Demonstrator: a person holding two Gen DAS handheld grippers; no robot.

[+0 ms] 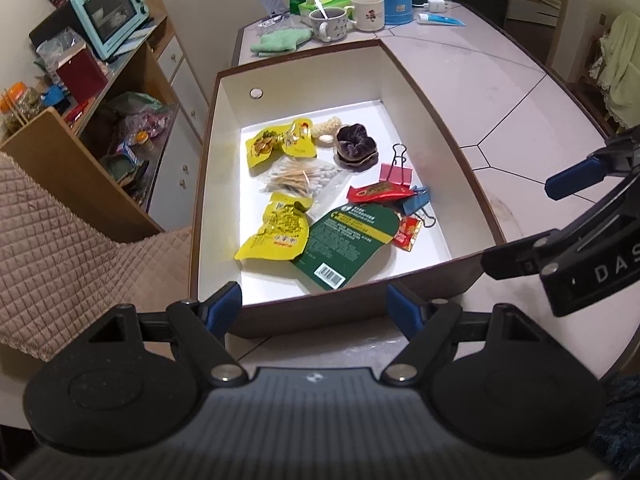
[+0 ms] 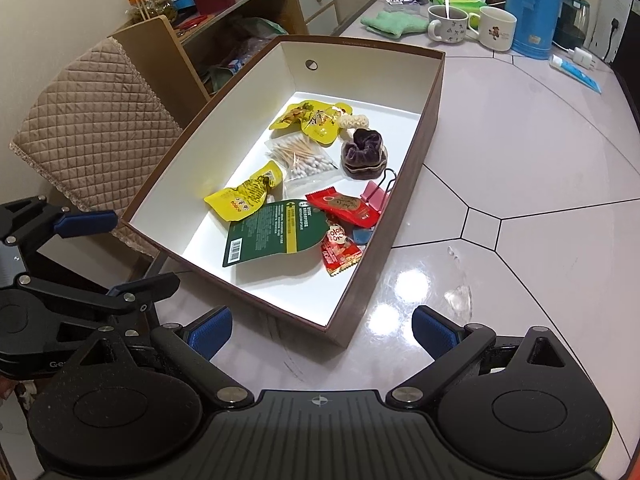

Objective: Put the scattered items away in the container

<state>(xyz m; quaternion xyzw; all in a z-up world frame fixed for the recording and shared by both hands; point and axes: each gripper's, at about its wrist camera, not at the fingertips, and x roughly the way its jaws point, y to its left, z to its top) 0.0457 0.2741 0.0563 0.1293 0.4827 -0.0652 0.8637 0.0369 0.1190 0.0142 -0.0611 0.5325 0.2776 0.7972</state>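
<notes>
The box [image 2: 424, 128] lay on the table [image 2: 520, 152] ahead of both grippers, long axis running away from them, with the packets [image 2: 276, 236], clips [image 2: 376, 194] and scrunchies [image 2: 362, 156] already inside; nothing scattered showed on the near tabletop. Only a small clear scrap [image 2: 458, 294] lay just beyond the right gripper [image 2: 322, 334], the nearer one. Both the right and the left gripper [image 1: 314, 306] pointed steeply down, jaws wide apart and empty.

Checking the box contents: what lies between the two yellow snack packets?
A clear bag of cotton swabs lies between the far yellow packet and the near yellow packet, inside the box. Both wrist views show it.
</notes>
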